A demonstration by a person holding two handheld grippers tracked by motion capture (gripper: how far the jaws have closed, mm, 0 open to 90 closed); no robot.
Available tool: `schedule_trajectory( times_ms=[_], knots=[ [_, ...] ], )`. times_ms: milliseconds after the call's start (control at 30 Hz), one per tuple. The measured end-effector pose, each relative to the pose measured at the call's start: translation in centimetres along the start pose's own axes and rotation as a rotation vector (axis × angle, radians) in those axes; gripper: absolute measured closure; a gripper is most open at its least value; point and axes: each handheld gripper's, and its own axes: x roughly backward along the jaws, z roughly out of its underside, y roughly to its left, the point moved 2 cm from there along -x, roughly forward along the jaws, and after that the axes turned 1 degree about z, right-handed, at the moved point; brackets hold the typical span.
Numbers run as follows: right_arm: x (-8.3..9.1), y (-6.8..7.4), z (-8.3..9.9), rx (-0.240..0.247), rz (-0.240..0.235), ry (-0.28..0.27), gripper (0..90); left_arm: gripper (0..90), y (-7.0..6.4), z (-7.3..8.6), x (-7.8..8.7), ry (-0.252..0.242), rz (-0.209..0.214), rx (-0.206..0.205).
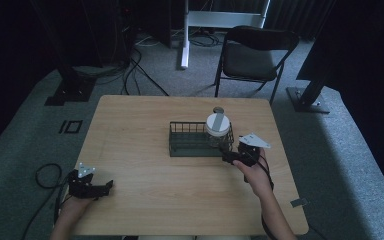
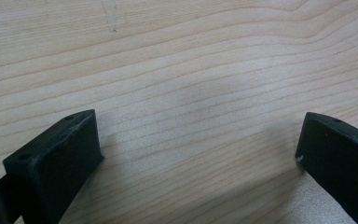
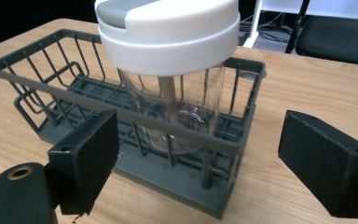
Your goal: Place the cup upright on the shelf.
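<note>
R tongs (image 1: 228, 156) held low at near right corner of dark grey wire basket (image 1: 187, 145), jaws spread wide, nothing between. Clear plastic jar w/ white-grey lid (image 3: 168, 32) stands upright in basket's right end; base blurred behind wires. L tongs (image 2: 198, 144) spread, low over light wood counter (image 1: 145, 185), near L edge.

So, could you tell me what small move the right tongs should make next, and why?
Probably ease the right tongs forward and up toward the jar. They are open and sit just outside the near wall of the wire basket, while the jar stands upright inside at that end, its white lid above the rim. The left tongs are open over bare table.
</note>
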Motion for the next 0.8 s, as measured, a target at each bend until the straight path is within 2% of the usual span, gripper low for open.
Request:
schedule_trajectory(
  times_ms=[133, 333, 800],
  knots=[
    [0.7, 0.0, 0.4, 0.010, -0.005, -0.003, 12.2, 0.1, 0.0, 0.0, 0.0, 0.000, 0.000, 0.000],
    [1.1, -0.6, 1.4, 0.008, 0.012, 0.004, 12.2, 0.1, 0.0, 0.0, 0.0, 0.000, 0.000, 0.000],
    [0.9, -1.9, 6.1, 0.000, 0.051, 0.083, 12.2, 0.1, 0.0, 0.0, 0.0, 0.000, 0.000, 0.000]
  ],
)
